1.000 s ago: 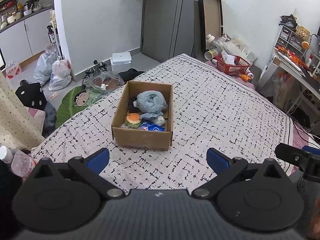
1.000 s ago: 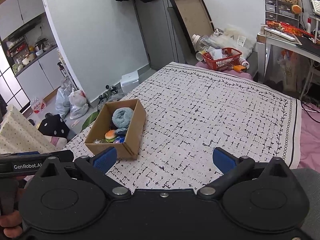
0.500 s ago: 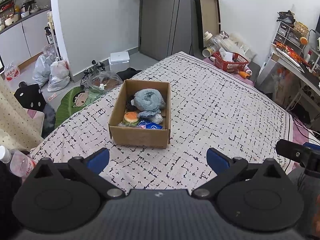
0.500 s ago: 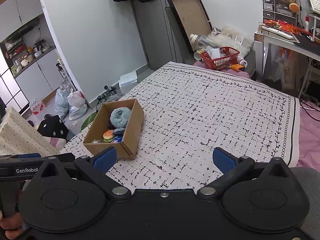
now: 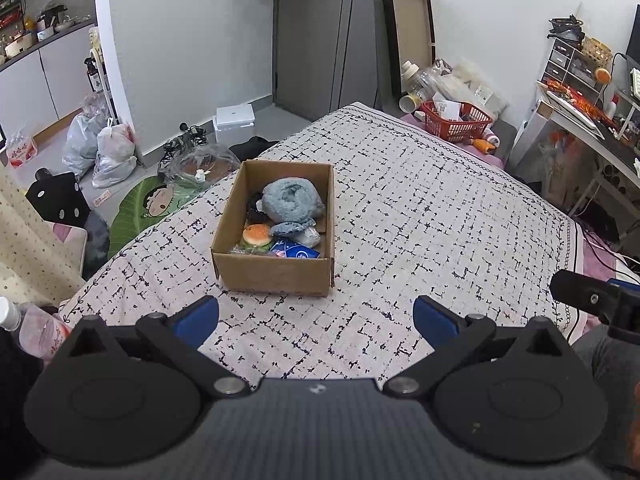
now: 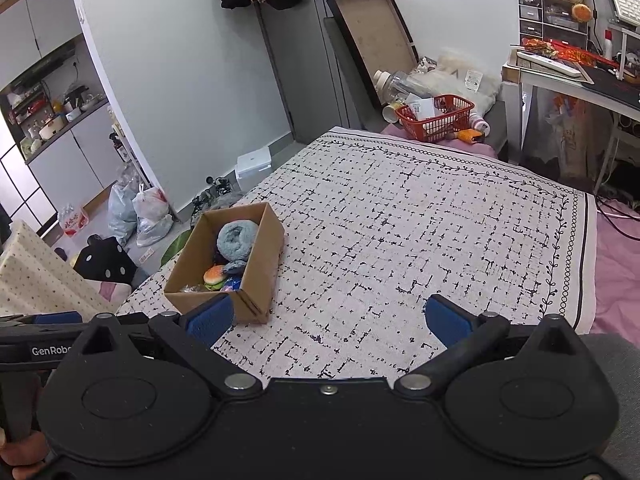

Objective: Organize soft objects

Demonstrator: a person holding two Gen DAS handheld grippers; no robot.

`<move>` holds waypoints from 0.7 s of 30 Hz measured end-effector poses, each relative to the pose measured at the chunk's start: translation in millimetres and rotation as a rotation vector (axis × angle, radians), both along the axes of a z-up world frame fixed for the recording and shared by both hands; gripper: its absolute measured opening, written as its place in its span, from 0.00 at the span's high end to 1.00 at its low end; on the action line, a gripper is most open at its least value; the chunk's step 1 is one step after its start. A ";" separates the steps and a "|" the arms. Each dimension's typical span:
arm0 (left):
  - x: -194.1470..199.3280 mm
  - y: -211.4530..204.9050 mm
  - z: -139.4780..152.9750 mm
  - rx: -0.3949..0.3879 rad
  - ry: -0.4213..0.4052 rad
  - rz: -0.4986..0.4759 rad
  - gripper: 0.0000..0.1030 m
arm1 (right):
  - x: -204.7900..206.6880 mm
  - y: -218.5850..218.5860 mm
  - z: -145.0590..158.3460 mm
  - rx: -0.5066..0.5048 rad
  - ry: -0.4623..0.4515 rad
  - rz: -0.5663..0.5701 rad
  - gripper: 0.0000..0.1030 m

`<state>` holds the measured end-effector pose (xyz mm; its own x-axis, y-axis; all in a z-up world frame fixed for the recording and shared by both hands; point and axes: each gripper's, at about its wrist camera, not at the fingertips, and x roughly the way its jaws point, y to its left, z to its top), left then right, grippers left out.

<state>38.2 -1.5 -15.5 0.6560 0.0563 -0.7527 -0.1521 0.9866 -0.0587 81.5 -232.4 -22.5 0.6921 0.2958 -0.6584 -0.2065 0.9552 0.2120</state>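
Soft objects sit in the cardboard box on the bed. Left tool and right tool both hover spread apart, holding nothing. Best approach: descend vertically onto the blue plush, clearing the box walls.

A white bed cover carries a broken black grid pattern with a leafy vine border along its edges. On it sits a plain brown cardboard box. Inside the box, at 12 o'clock, lies a fluffy grey-blue plush; at 7 o'clock an orange and tan burger toy with a green layer; at 5 o'clock a blue packet with white print. Both the left claw and right claw are black with blue pads. At 1 o'clock beyond the bed stands a red basket. The sheet at 3 o'clock is pink.
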 end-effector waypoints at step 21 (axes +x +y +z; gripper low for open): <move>1.4 -4.2 -0.4 -0.003 0.001 -0.005 0.01 | 0.3 1.6 -1.7 -0.012 0.001 -0.002 0.00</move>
